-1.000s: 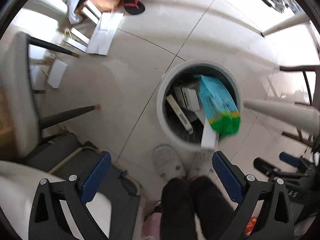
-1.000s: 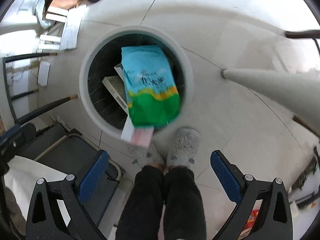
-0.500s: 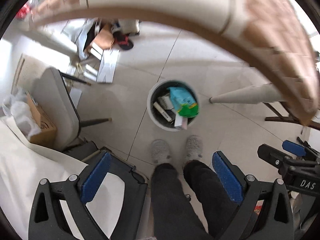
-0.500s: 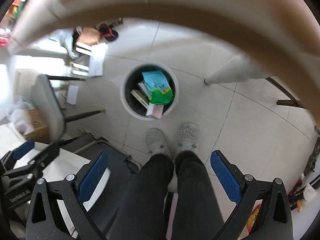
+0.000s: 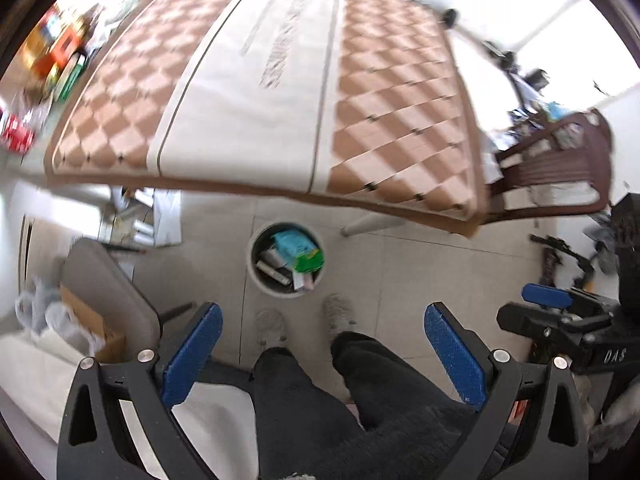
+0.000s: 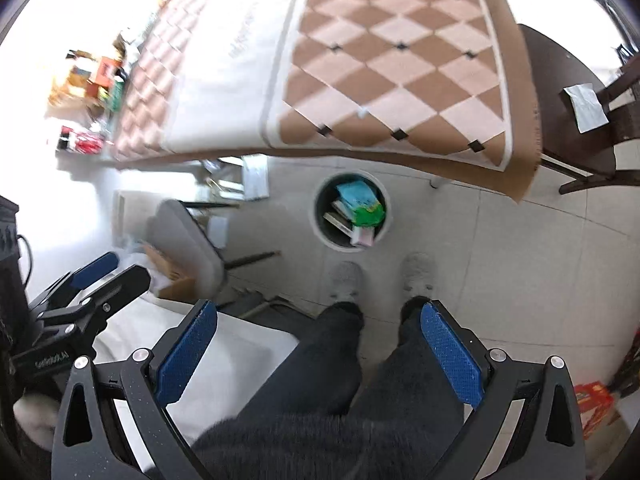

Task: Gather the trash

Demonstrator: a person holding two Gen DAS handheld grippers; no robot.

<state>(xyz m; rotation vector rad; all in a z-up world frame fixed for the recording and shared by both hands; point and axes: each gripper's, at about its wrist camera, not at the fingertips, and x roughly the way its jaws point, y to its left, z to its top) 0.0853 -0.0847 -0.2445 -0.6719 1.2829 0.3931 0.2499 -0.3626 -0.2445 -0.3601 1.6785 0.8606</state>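
above the trash bin holding a green-blue packet, both grippers hang released, empty.

Floor's pale glossy tile, table has a matt brown-and-cream checked cloth. Round white plastic bin holds a shiny teal-and-green plastic packet. Gripper pads are rough blue rubbery stuff on matt black plastic, fuzzy grey slippers.

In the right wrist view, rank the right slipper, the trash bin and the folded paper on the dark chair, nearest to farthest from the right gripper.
1. Right slipper: on the floor just beyond the right gripper.
2. Trash bin: on the floor past the slippers, at the table edge.
3. Folded paper: far right, on the dark chair seat.
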